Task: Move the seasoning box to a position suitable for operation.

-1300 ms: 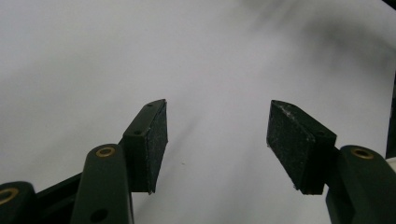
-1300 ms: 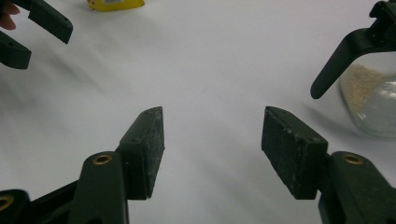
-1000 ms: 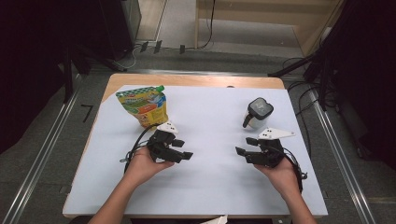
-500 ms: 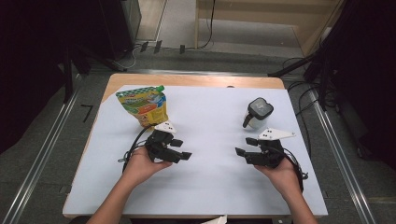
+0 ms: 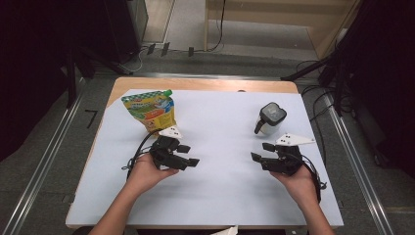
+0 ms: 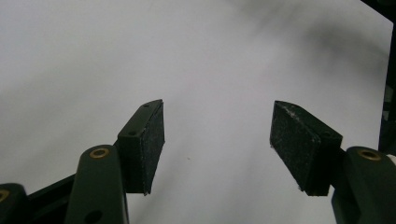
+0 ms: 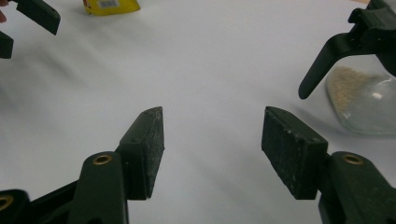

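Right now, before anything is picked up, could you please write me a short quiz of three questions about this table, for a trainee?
1. True or false: the left hand-held gripper is closed on the yellow pouch.
2. Which thing stands nearest to the right hand-held gripper? A) the yellow pouch B) the glass dispenser with the black lid C) a red cup
3. Fill in: the dispenser holds a small amount of pale ____ at its bottom.

Key
1. False: both grippers rest open on the white table cover, nothing between the jaws.
2. B.
3. Grains; the right gripper view shows them, what kind I cannot tell.
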Motion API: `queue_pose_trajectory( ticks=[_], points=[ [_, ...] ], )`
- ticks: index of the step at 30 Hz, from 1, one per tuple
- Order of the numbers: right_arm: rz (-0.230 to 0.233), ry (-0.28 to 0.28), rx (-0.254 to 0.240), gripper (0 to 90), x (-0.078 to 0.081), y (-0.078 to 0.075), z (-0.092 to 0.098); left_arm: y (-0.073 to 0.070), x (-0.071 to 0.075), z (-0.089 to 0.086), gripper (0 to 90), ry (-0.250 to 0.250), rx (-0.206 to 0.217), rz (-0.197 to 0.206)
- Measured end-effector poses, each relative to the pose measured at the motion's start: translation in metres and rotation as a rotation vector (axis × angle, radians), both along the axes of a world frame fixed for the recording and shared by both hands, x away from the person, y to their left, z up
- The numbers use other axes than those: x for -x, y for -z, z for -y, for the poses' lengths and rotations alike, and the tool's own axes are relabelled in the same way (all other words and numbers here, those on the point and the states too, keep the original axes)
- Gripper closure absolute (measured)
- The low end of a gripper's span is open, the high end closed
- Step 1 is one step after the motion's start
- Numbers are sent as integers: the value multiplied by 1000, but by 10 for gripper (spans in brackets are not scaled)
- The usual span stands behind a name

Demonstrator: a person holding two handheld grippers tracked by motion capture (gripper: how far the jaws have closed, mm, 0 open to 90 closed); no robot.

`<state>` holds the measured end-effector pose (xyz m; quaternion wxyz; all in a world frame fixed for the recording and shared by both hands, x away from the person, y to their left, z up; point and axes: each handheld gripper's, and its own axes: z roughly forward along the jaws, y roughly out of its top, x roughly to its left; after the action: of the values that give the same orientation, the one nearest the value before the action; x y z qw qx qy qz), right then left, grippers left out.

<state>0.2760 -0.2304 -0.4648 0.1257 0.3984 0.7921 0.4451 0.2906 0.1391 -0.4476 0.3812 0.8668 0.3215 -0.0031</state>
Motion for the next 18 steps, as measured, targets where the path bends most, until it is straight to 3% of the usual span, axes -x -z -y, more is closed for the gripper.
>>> queue_pose_trajectory(
  ticks=[3, 10, 14, 18],
  points=[
    [-13, 12, -12, 406, -2, -2, 6, -1, 1, -1, 361, -2, 6, 2],
    [10, 58, -7, 390, -4, -9, 22, -4, 2, -2, 358, -6, 6, 5],
    [10, 99, 8, 370, -5, -11, 32, -4, 3, -2, 354, -14, -15, 27],
    [19, 137, 7, 353, -8, -13, 41, -2, 3, -1, 354, -4, -8, 18]
  ],
)
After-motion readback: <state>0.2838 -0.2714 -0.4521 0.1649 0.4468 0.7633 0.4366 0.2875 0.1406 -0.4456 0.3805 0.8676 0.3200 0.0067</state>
